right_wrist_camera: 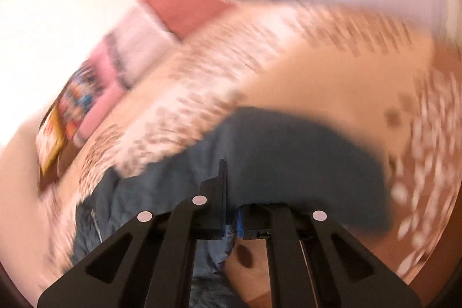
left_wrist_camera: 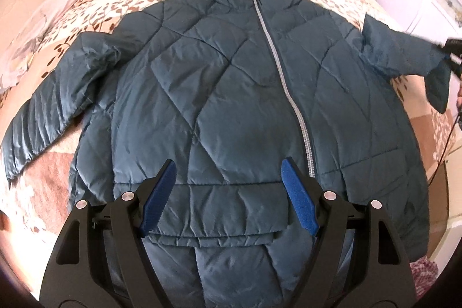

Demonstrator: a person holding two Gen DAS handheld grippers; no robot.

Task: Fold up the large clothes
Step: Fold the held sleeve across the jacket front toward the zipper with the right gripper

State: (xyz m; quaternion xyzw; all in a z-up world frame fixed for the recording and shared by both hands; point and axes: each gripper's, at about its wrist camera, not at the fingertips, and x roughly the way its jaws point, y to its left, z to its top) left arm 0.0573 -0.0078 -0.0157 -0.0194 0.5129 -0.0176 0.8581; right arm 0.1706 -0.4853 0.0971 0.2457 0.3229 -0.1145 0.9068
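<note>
Jacket lay flat on the bed, collar far, hem near, zipper shut; it was blue and puffy. The left claw hung spread wide above the hem. The blurry right view showed the right claw pinching a sleeve over the leafy bedspread.

Motion blur smears the bed in the right wrist view; the jacket sleeve hides the right gripper fingertips.
</note>
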